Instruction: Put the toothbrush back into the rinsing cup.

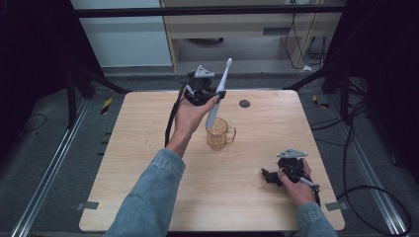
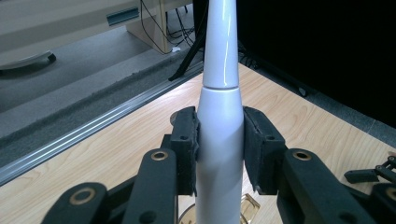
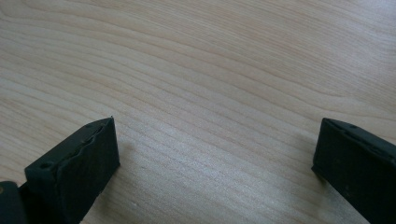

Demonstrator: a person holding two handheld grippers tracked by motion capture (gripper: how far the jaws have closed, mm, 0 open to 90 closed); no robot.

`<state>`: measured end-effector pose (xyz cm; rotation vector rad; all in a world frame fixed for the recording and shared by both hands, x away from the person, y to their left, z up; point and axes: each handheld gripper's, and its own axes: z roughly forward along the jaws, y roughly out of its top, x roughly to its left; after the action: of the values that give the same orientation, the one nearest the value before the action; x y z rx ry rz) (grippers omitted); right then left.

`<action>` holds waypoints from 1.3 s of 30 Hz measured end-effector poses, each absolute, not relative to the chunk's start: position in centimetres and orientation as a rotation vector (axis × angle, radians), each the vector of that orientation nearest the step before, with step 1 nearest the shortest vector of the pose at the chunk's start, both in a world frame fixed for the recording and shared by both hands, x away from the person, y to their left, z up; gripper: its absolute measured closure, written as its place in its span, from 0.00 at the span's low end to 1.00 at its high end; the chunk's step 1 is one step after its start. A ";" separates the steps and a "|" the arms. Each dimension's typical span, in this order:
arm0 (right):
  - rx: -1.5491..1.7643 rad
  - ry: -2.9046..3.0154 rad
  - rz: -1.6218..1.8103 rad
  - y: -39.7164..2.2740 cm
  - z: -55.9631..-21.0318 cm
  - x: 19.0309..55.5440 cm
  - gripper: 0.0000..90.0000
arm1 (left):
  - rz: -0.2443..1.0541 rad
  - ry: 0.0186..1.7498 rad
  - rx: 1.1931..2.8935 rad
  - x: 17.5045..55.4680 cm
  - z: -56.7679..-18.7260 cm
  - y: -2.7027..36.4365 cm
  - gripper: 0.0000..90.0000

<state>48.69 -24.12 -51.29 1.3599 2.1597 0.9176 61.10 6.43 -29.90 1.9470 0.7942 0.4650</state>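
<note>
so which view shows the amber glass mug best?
High view: the amber glass mug stands whole on the wooden table, handle to the right, white electric toothbrush lowered into it. Left gripper view catches a bit of its rim. Right gripper view: bare wood.

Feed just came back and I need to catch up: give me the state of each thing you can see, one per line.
Left gripper: shut on the toothbrush, raised above the table.
Toothbrush: clamped at its handle, tilted, lower end at the cup's mouth.
Cup: upright on the table, amber, see-through, handle to the right.
Right gripper: open, jaws wide apart, low over bare wood.
Table: holds the cup and a dark round spot near its far edge.
</note>
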 end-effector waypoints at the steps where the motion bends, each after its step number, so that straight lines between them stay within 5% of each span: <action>1: 1.359 2.159 0.918 -24.1 -51.3 48.7 0.00 | 0.467 0.796 1.940 61.2 -30.0 6.3 0.75; 39: 1.354 2.163 0.917 -24.1 -51.3 48.7 0.00 | 0.450 0.781 1.908 63.1 -33.2 5.0 0.75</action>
<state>48.73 -24.15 -51.28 1.3545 2.1635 0.9171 63.07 5.00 -33.21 1.9081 0.7812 0.4501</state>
